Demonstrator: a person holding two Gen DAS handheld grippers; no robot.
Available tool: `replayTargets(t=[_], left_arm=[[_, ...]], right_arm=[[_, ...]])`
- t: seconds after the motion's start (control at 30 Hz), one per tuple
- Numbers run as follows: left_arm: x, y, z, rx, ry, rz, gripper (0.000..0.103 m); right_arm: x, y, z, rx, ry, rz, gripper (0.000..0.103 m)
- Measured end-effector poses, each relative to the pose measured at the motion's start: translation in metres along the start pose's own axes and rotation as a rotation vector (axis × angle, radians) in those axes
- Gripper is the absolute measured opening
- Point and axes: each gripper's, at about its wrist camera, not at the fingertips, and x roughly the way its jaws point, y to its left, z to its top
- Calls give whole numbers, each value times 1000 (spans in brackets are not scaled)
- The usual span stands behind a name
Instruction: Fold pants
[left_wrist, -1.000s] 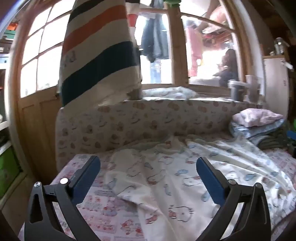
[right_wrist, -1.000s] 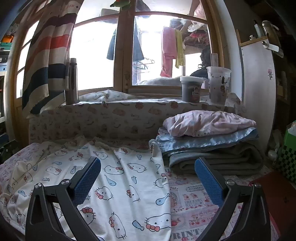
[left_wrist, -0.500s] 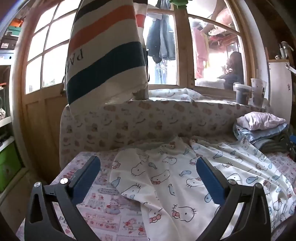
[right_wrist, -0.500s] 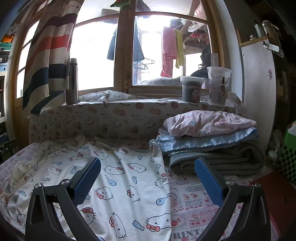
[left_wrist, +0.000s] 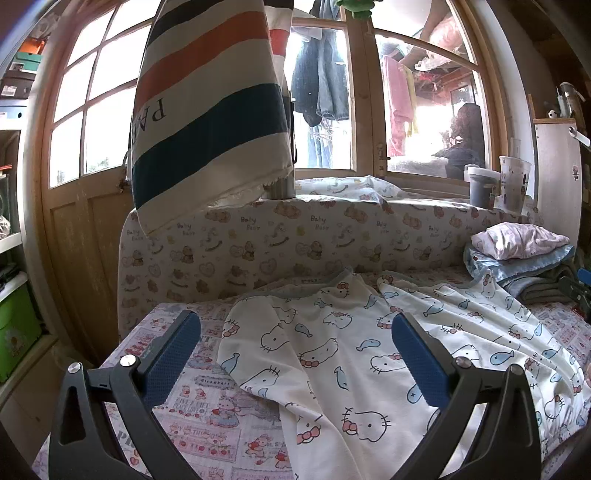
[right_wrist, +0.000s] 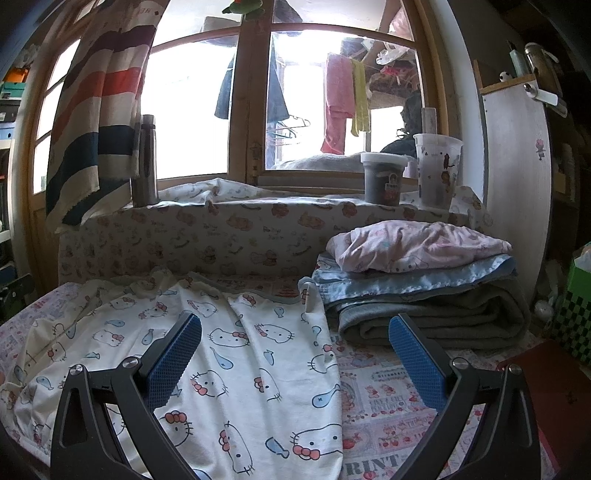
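The pants (left_wrist: 332, 354), white with a cat-face and fish print, lie spread out and rumpled on the bed (left_wrist: 207, 406), whose sheet has a pink cartoon print. They cover the middle of the mattress; bare sheet shows at the left edge in the left wrist view and at the right in the right wrist view. Their grey-trimmed far edge lies near the padded bear-print bumper (left_wrist: 295, 240) at the far side.

The left gripper (left_wrist: 295, 354) hangs above the near left part of the pants, its blue-padded fingers (left_wrist: 170, 358) spread wide with nothing between them. The right gripper (right_wrist: 295, 354) hangs above the right edge of the pants (right_wrist: 236, 354), its fingers (right_wrist: 413, 358) likewise spread wide and empty.

To the right, just beside the pants, sits a stack of folded bedding (right_wrist: 424, 295): a pink piece on top, a blue one under it, grey at the bottom.

On the sill beyond the bumper stand a lidded tub (right_wrist: 382, 177) with dark contents and a tall translucent cup (right_wrist: 436, 170) just right of it; what the cup holds cannot be told. A metal bottle (right_wrist: 146, 162) stands at the left, partly behind a hanging striped towel (left_wrist: 210, 107).

Compared with a second ago, the left wrist view sits higher and further back, showing more window and more of the pants' far left edge. The right wrist view is nearly unchanged.
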Motion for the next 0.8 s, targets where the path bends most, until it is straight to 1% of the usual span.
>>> replayTargets(t=[0.17,0.53,0.8], left_arm=[[0,0,0,-1,0,0,103],[2,0,0,0,7,0,103],[2,-1,-2,-4,-2,7,103]], right_arm=[[0,-1,0,-4,1,22,102],[0,0,0,-6,0,23,102],[0,-1,0,-6,-1,23,102]])
